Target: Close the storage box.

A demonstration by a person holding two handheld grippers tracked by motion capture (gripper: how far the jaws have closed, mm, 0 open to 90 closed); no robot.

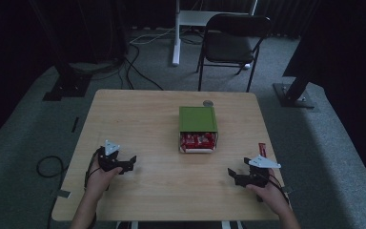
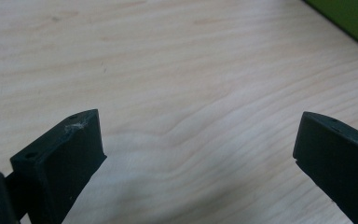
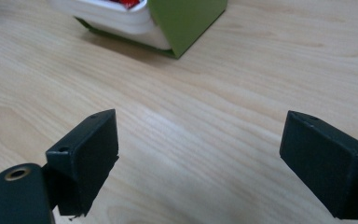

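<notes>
While both grippers rest low on the wooden table (image 1: 147, 191) with jaws spread apart and nothing between them, bare wood lies open ahead of each. The left gripper (image 1: 126, 164) sits near the table's left edge, the right gripper (image 1: 234, 176) near its right edge, close beside a small red packet (image 1: 262, 149). Ahead and between them, well apart from both, lies the green box (image 1: 198, 118); its long axis runs away from the person, its white drawer (image 1: 196, 150) of red wrappers pulled out toward them. Beyond the table's far edge stands a dark chair (image 1: 233, 40) on grey carpet.
</notes>
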